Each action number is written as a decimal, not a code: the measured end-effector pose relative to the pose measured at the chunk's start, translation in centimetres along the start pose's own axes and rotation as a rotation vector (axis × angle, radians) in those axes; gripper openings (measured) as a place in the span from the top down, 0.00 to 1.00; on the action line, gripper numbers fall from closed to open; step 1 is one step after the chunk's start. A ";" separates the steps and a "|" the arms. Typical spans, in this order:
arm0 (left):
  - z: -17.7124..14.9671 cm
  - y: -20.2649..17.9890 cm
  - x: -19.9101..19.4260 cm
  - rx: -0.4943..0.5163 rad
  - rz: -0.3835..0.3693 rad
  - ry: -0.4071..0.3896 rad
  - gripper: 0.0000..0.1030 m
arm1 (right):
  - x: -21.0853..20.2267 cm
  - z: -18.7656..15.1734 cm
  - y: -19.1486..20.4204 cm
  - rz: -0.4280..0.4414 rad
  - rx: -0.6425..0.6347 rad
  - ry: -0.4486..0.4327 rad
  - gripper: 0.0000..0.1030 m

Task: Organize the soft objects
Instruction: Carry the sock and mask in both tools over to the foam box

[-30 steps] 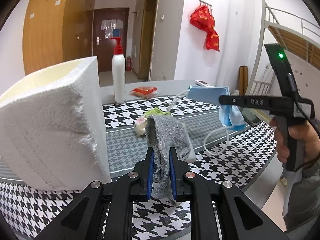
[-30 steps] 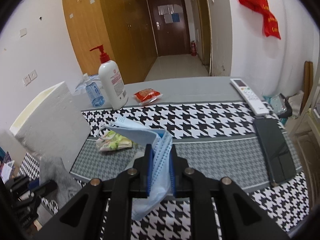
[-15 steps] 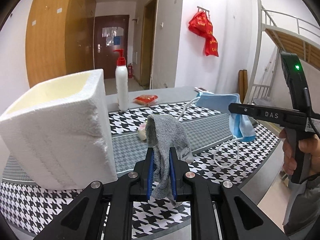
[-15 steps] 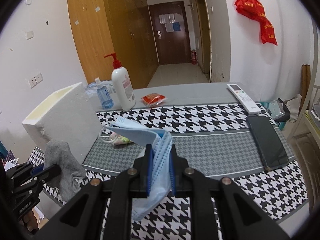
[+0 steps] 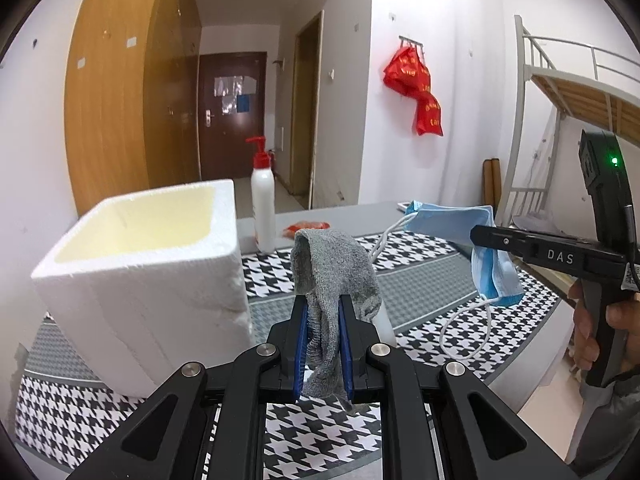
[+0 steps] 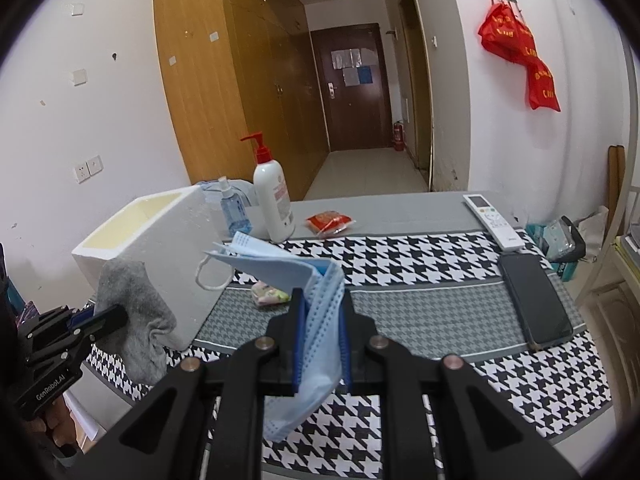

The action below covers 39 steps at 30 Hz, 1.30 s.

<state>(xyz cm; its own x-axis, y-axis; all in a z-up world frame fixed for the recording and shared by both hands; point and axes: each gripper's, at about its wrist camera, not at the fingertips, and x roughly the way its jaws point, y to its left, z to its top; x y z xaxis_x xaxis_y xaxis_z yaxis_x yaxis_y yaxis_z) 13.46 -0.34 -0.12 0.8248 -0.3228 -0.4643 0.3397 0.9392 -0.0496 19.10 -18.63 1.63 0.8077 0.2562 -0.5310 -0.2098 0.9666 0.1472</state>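
We hold both items clear of the houndstooth tablecloth: the left gripper pinches a grey sock, and the right gripper is clamped on a blue face mask whose ear loops hang free. The open foam box stands at the left of the table, just beside the sock. We judge this the carry step; next, each item must be brought over the box opening and released, sock first, keeping the loops off the rim.
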 end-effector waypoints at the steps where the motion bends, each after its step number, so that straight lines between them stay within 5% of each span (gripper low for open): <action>1: 0.2 0.0 -0.1 0.004 0.002 -0.005 0.85 | -0.1 0.1 0.0 0.007 0.006 -0.002 0.82; 39: 4.9 4.9 -5.3 -0.032 0.203 -0.184 0.85 | -0.8 4.2 7.6 0.088 -0.127 -0.123 0.82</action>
<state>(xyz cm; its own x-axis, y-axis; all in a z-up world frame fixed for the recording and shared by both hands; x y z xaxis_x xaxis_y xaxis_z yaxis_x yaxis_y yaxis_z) 12.93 5.42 6.44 0.9436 -0.1410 -0.2997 0.1473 0.9891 -0.0015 19.14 -11.52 6.71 0.8427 0.3444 -0.4138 -0.3443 0.9357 0.0777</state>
